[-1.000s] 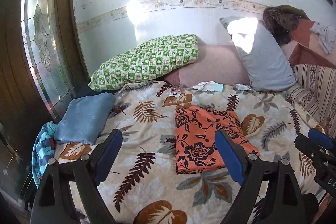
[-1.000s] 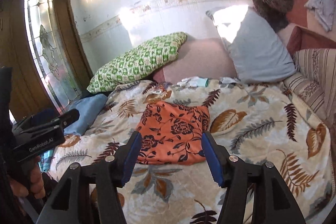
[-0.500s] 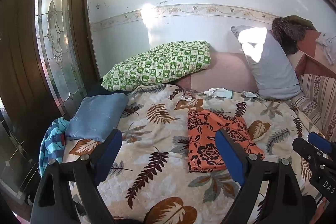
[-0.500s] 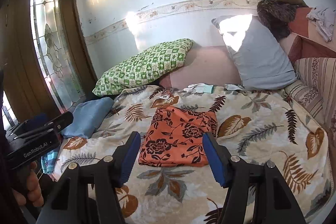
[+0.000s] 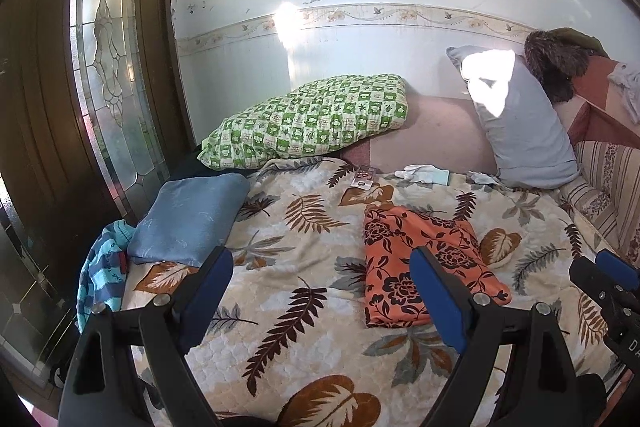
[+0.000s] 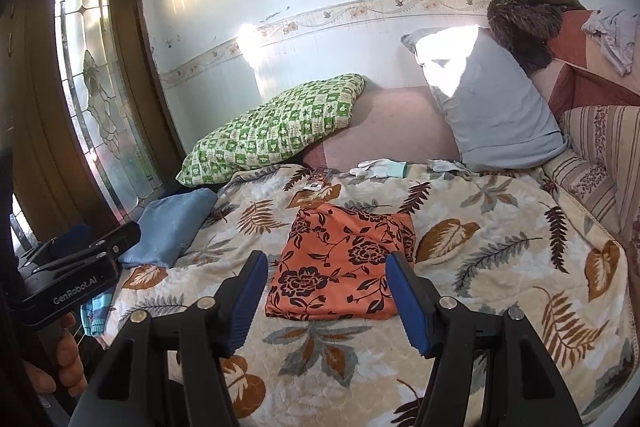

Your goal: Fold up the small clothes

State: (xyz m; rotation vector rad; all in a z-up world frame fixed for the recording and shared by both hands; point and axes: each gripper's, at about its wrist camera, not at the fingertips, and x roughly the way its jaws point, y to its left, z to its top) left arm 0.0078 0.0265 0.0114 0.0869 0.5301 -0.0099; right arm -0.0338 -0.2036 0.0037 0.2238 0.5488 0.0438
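Orange floral garment [image 6: 340, 263]: folded flat mid-bed on leaf-print blanket [image 6: 500, 267]. L gripper [image 5: 322, 291] wide, empty; R gripper [image 6: 324, 293] apart, empty, both clear of it. Risk: regrabbing top layer only, pulling fold undone; striped cloth [image 5: 102, 275] at bed edge prob. overlooked.

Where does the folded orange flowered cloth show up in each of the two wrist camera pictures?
Left wrist view: the orange flowered cloth lies right of centre on the leaf-print bedspread, partly behind the right-hand finger.
Right wrist view: the same cloth lies near the centre, seen between the two fingers.
Shared landmark: the green checked pillow against the wall, up and left of the cloth in both.
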